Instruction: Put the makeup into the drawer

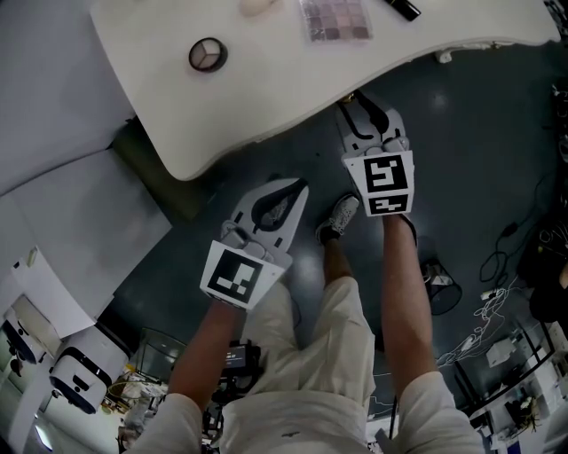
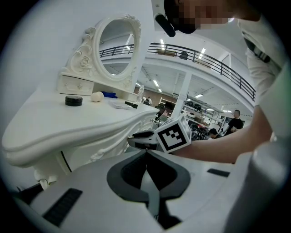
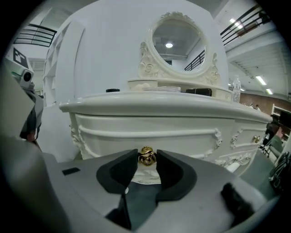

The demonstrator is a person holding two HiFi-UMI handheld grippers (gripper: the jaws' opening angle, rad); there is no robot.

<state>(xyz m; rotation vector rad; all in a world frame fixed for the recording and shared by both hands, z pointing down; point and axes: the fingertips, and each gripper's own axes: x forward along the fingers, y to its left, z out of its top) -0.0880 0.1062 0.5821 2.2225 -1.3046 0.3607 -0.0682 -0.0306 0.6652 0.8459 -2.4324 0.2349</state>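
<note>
From up at my head, I look down. The white bench is at the top. The makeup lies on it: a round makeup box, a colour tray, a soft puff and a black stick. The tray, the puff and the stick are cut off at the top edge. My right claw points in under the bench edge, so its tips and the drawer are hidden here. My left claw hangs lower, away from the bench, over the dark floor.

From my left claw, I see its two sides closed tight together with nothing in them. The bench shows from the side. The round makeup box and the puff sit up on top near the oval mirror, well apart from this claw.

From my right claw, the gold knob sits right between the two sides. The sides are a little apart and look pressed on the knob, one on each side. The knob is in the middle of the drawer, whose front runs long from side to side. The drawer is shut. I think the next move is a pull straight back toward me. The makeup is higher up, on top of the bench. From here it is only thin shapes on the edge, and I cannot tell which is which. My left claw is on the side of the round makeup box, so I think it is the nearer one for that.
</note>
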